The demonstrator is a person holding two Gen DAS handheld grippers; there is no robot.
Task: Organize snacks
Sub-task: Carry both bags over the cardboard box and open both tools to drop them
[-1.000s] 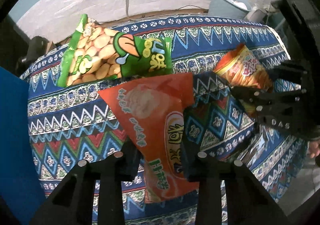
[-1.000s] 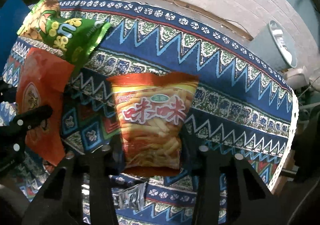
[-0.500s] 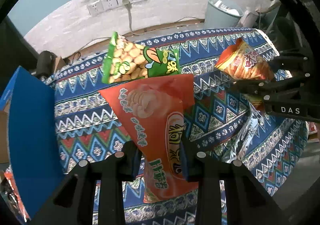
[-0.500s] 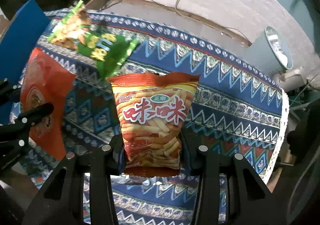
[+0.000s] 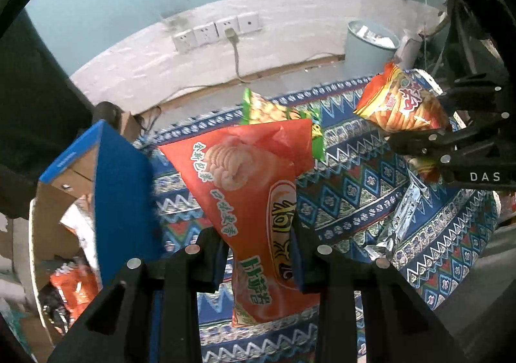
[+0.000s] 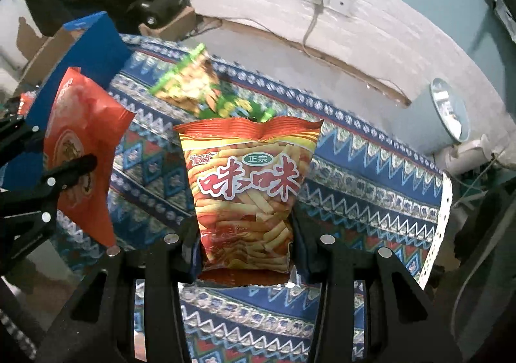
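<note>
Our left gripper (image 5: 259,261) pinches the lower part of a glossy red-orange snack bag (image 5: 254,188), held above the blue zigzag-patterned tablecloth (image 5: 354,198). Our right gripper (image 6: 243,253) clamps an orange foil bag printed with fries (image 6: 245,188). Behind both lies a green crinkly peanut bag (image 6: 193,88) on the cloth. A blue-sided cardboard box (image 5: 119,188) stands at the table's left, already holding orange packets.
</note>
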